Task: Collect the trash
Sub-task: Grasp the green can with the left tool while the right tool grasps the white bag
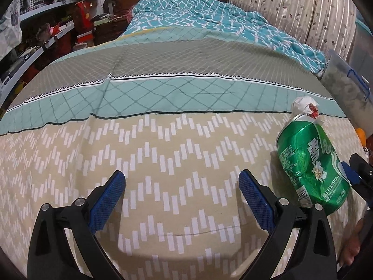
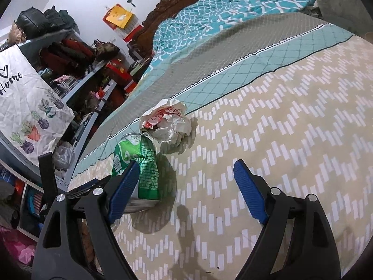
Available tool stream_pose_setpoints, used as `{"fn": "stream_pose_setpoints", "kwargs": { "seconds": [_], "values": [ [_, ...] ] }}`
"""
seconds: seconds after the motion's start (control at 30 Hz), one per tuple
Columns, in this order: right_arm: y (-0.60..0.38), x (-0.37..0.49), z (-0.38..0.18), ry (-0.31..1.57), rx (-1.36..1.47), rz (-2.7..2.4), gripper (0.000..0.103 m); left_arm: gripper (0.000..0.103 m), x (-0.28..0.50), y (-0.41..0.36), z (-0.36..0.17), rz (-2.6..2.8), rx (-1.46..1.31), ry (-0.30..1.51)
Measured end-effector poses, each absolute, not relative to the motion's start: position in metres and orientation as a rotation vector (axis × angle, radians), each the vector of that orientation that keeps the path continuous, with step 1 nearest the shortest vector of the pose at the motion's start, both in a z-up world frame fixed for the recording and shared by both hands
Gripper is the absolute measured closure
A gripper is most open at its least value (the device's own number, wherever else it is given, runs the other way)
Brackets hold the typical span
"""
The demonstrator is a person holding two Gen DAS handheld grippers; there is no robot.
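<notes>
A dented green drink can [image 1: 312,163] stands on the bed sheet [image 1: 177,144], with a crumpled white and red paper wrapper [image 1: 305,107] just behind it. My left gripper [image 1: 182,179] is open over bare sheet, to the left of the can, with nothing between its fingers. In the right wrist view my right gripper [image 2: 185,166] is wide open. Its left finger [image 2: 123,189] overlaps the near side of the can [image 2: 146,163], and I cannot tell whether it touches. The wrapper [image 2: 167,123] lies beyond the can. Nothing is gripped.
A teal patterned quilt [image 1: 209,16] is bunched at the far end by a carved wooden headboard [image 2: 167,7]. Cluttered shelves [image 2: 77,70] and a hanging "Home" bag [image 2: 28,107] line the left side. A clear storage box with a blue latch [image 1: 345,88] stands at the right.
</notes>
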State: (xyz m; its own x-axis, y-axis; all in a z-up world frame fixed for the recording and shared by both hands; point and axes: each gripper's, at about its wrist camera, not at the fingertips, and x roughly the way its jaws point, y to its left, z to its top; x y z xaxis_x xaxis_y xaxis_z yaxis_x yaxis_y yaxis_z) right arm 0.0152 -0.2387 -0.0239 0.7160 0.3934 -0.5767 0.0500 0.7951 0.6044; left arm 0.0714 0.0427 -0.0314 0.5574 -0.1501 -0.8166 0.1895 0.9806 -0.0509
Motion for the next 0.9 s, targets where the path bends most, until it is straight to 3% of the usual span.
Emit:
{"fn": "stream_pose_setpoints", "kwargs": {
  "seconds": [0.3,0.53,0.77,0.9],
  "values": [
    [-0.241,0.014,-0.023,0.776,0.643,0.207,0.033,0.009,0.072,0.041,-0.034,-0.187,0.07,0.965],
    [-0.239,0.015,-0.024,0.79,0.679,0.27,0.055,0.009,0.075,0.035,-0.034,-0.181,0.077,0.967],
    [-0.234,0.013,-0.021,0.776,0.744,0.334,0.057,0.009,0.074,0.036,-0.034,-0.196,0.057,0.964],
    [-0.222,0.016,-0.019,0.806,0.713,0.35,0.064,0.009,0.073,0.05,-0.031,-0.254,-0.014,0.956]
  ]
}}
